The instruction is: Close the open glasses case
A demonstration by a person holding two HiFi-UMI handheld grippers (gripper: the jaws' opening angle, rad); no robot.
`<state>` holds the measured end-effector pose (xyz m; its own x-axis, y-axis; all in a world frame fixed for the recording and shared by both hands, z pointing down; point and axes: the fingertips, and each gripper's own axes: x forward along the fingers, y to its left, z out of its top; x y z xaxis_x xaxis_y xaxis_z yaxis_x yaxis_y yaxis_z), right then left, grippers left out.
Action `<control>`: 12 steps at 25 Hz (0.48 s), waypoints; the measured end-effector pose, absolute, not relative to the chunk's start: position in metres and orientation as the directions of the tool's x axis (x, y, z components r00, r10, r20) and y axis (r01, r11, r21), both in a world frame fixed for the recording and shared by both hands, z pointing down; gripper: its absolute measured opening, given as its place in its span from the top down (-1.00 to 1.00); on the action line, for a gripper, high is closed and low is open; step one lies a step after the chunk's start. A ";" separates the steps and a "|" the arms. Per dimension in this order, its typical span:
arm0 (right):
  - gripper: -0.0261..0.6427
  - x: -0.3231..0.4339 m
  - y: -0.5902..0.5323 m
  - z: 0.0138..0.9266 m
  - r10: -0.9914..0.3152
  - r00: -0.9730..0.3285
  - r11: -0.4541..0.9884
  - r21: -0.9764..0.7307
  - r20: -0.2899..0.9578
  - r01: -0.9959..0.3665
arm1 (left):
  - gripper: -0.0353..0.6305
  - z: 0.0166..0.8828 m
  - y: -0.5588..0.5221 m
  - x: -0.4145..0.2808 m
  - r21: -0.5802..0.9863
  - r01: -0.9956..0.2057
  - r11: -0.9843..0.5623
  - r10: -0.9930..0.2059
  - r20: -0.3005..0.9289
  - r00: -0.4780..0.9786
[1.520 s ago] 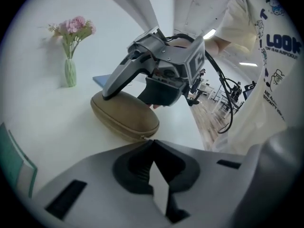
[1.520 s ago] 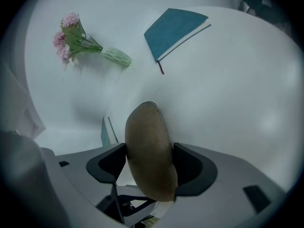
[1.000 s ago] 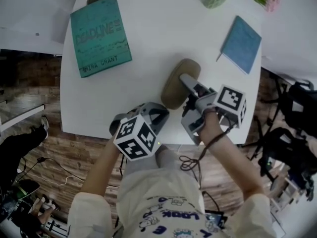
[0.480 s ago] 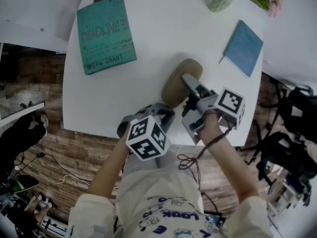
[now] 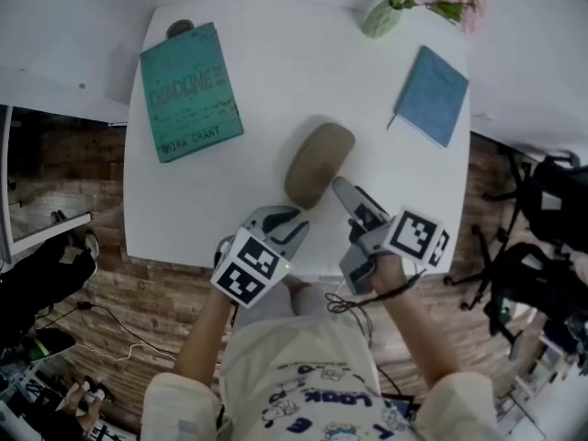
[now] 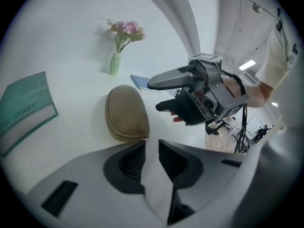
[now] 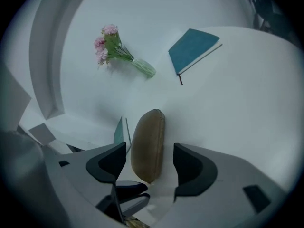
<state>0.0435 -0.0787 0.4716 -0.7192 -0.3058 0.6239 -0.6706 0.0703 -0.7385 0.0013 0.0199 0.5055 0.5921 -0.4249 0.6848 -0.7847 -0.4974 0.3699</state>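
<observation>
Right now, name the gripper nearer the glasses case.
Left, narrowly: left gripper, jaws opening and empty, sits at the case's near end; right gripper hovers beside its right edge.

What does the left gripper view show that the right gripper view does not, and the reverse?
Only the left gripper view: the right hand-held gripper, empty with jaws apart, and the teal paperback book with its printed cover. Only the right gripper view: the whole blue notebook with its ribbon; the left view catches just a corner. Both: the closed tan oval fabric glasses case and the green vase of pink flowers.
</observation>
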 end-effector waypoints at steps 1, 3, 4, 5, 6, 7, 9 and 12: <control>0.00 0.049 -0.075 0.469 -0.325 -0.699 0.101 -0.712 0.637 -0.695 | 0.69 0.500 0.021 -0.002 0.377 -0.793 -0.479 -0.437 0.681 0.588; 0.00 0.051 -0.069 0.458 -0.380 -0.681 0.191 -0.668 0.626 -0.720 | 0.70 0.485 0.020 -0.009 0.386 -0.812 -0.437 -0.481 0.662 0.574; 0.01 0.050 -0.067 0.450 -0.412 -0.681 0.247 -0.645 0.605 -0.723 | 0.70 0.475 0.016 -0.013 0.387 -0.823 -0.417 -0.512 0.648 0.564; 0.01 0.048 -0.065 0.442 -0.448 -0.682 0.303 -0.620 0.578 -0.724 | 0.70 0.464 0.012 -0.017 0.384 -0.834 -0.397 -0.548 0.630 0.551; 0.03 0.047 -0.064 0.432 -0.487 -0.682 0.349 -0.594 0.545 -0.724 | 0.70 0.451 0.006 -0.021 0.376 -0.847 -0.375 -0.587 0.611 0.531; 0.11 0.047 -0.063 0.423 -0.528 -0.677 0.385 -0.566 0.513 -0.729 | 0.71 0.439 0.000 -0.026 0.362 -0.864 -0.350 -0.629 0.592 0.503; 0.52 0.049 -0.064 0.404 -0.603 -0.648 0.426 -0.500 0.465 -0.754 | 0.87 0.413 -0.014 -0.038 0.309 -0.901 -0.305 -0.713 0.553 0.431; 0.73 0.052 -0.066 0.382 -0.677 -0.605 0.465 -0.395 0.418 -0.792 | 0.88 0.377 -0.031 -0.055 0.220 -0.940 -0.261 -0.811 0.479 0.337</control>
